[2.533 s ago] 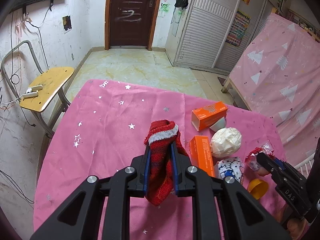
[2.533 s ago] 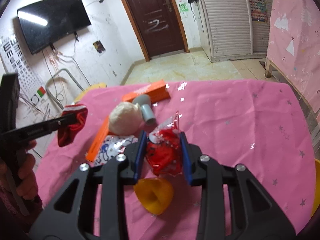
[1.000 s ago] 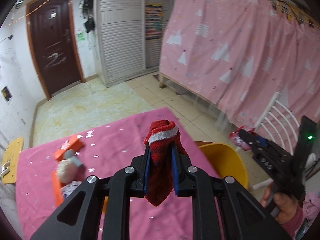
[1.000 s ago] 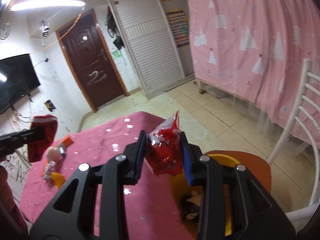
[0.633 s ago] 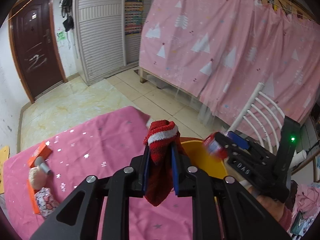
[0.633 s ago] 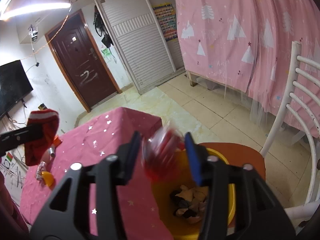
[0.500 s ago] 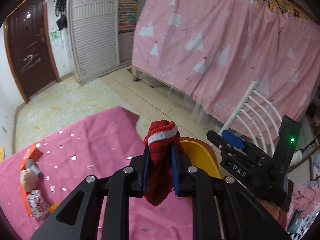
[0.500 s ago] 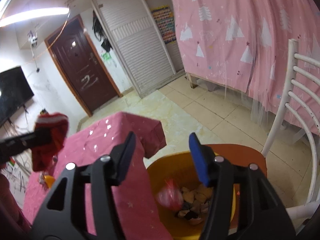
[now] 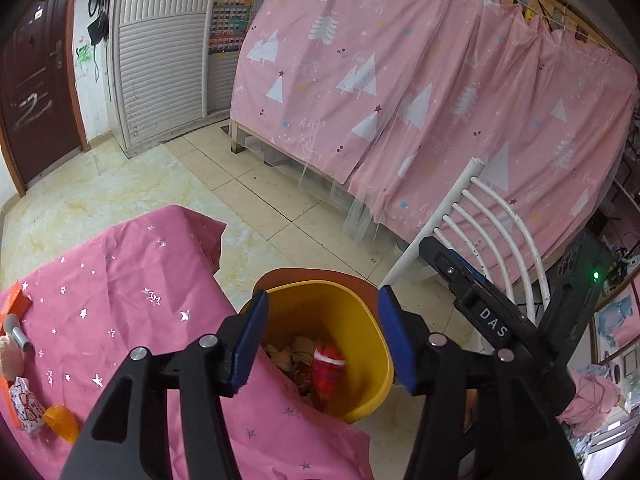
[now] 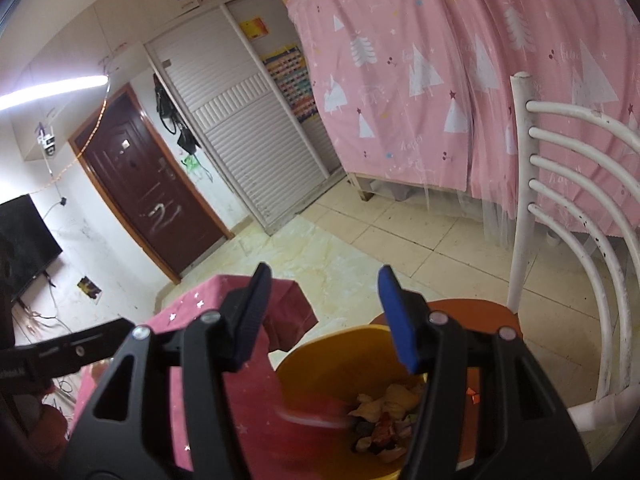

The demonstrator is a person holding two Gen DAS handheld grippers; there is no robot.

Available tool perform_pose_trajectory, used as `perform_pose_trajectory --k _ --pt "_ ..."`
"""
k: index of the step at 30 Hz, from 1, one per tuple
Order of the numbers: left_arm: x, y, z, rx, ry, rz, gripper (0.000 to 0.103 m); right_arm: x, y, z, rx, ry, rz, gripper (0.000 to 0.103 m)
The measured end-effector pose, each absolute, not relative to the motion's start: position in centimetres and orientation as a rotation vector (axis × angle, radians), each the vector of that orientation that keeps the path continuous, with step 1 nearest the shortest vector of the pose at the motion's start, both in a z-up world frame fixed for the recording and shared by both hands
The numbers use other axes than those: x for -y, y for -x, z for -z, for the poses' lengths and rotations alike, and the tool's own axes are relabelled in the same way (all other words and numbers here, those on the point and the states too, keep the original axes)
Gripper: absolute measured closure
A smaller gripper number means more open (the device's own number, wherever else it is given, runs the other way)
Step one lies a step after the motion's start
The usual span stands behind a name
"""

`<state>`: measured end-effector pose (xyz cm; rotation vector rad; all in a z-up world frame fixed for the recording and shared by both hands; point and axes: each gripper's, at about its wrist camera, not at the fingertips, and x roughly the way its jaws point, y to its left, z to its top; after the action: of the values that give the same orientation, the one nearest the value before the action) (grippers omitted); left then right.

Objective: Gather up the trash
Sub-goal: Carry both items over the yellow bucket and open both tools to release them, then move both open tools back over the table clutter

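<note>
We hold our left gripper (image 9: 322,320) over the yellow bin (image 9: 372,364), its jaws opening with nothing between the blue pads. Below them a red sock (image 9: 329,367) with a white band sits inside the bin on crumpled paper scraps (image 9: 294,354). The bin stands on the seat of a white chair (image 9: 472,224), just beside the right edge of the table (image 9: 120,280), which is covered with a pink cloth scattered with silver stars. Our right gripper (image 10: 323,316) hangs over the same bin, jaws apart and bare; from the left wrist view it (image 9: 472,304) shows at the right, above the bin's far side. In the right wrist view a red-and-white smear (image 10: 312,416) blurs across the bin's near side, too streaked to name for certain. More scraps (image 10: 384,420) lie on the bin's floor there. Along the left edge of the table we still have litter: an orange box (image 9: 14,300), a grey tube (image 9: 18,334), a printed wrapper (image 9: 24,404) and a small orange piece (image 9: 62,422). Pink curtains (image 9: 420,80) with white trees hang behind the chair, and a dark door (image 10: 148,192) stands across the tiled floor.
</note>
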<state>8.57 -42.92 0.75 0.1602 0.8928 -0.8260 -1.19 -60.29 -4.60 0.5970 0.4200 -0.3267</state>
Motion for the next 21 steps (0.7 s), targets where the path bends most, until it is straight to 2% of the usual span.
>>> perform_pose_trajectory --k 10,13,21 --pt "40.3 -9.1 -2.2 -0.872 -0.129 0.797 0.054 57.8 -0.2 3.6 -0.443 -0.548 0.270 0.049" --pt "38.8 -9.5 -2.7 -0.855 -0.116 0.775 0.054 55.8 -1.3 3.4 -0.460 -0.517 0.234 0.041" --pt "33.8 -11.7 -3.5 -0.837 -0.071 0.692 0.054 52.1 -4.0 3.4 -0.518 -0.468 0.153 0.040"
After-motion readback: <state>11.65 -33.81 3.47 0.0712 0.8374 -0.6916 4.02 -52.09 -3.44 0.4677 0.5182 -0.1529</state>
